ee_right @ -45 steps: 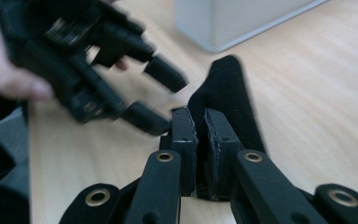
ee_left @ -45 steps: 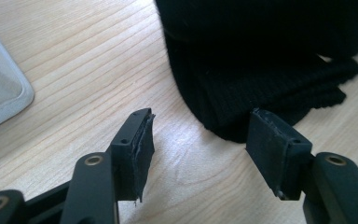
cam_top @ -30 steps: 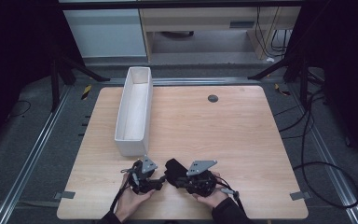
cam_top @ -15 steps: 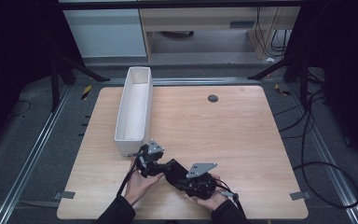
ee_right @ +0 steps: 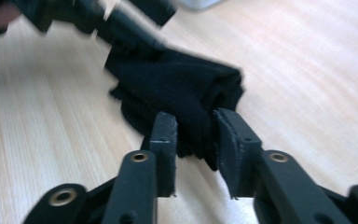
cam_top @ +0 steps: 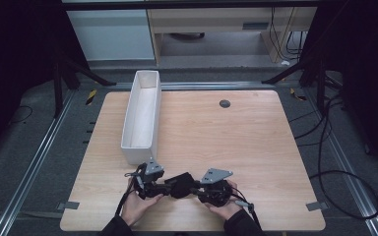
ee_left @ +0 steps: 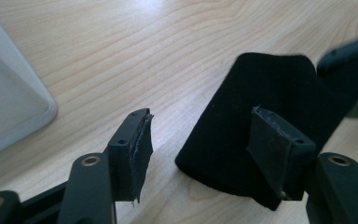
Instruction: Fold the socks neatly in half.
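The wooden table [cam_top: 256,147] takes up the middle of the high view, its pale top running from the centre down to the lower edge. A long white bin [cam_top: 142,115] stands on it in the upper left part of the tabletop, its near end just above the left gripper. Low in the frame, a little left of centre, a black cloth [cam_top: 181,184] lies folded on the wood between the two tools. The left gripper [cam_top: 165,186] comes at it from the left side, the right gripper [cam_top: 191,186] from the right, each in a hand rising from the bottom edge.

In the left gripper view the jaws stand wide apart; the cloth [ee_left: 261,121] lies by the right-hand jaw, and no pad presses it. In the right gripper view the cloth's [ee_right: 177,88] folded end sits between the jaws, which have just been spreading; whether the pads press on it I cannot tell
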The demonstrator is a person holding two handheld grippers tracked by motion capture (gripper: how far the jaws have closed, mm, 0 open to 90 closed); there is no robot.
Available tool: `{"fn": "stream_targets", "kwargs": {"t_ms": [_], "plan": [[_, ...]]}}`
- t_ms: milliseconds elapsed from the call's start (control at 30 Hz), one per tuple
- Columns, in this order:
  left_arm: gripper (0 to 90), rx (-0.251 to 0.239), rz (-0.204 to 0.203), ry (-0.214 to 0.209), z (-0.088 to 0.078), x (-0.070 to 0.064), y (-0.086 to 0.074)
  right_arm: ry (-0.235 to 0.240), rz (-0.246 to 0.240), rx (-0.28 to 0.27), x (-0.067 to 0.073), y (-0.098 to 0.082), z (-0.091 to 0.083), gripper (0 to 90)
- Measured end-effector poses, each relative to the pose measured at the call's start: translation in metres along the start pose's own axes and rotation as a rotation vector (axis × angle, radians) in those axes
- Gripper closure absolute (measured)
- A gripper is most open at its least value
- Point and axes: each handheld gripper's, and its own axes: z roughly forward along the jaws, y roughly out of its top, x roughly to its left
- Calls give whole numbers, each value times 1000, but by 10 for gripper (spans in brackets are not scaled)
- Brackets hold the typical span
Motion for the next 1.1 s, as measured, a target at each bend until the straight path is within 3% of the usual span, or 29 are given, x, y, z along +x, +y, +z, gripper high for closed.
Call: {"fn": "stream_targets", "kwargs": {"t_ms": [133, 433, 533, 700, 900, 1100], "plan": [[376, 5, 2, -7, 1, -4, -3, -10, 1, -56, 0, 6, -7, 620], [361, 13, -13, 3, -2, -10, -7, -63, 53, -199, 4, 20, -9, 526], [352, 15, -13, -2, -2, -12, -7, -74, 56, -175, 3, 23, -4, 518], [344, 10, -18, -18, -4, -10, -7, -87, 61, -59, -2, 8, 10, 519], [325, -15, -37, -34, -11, -1, -1, -72, 80, -40, -7, 0, 8, 518], [315, -3, -51, -92, -7, -1, 0, -71, 78, -45, -6, -3, 7, 519]]}}
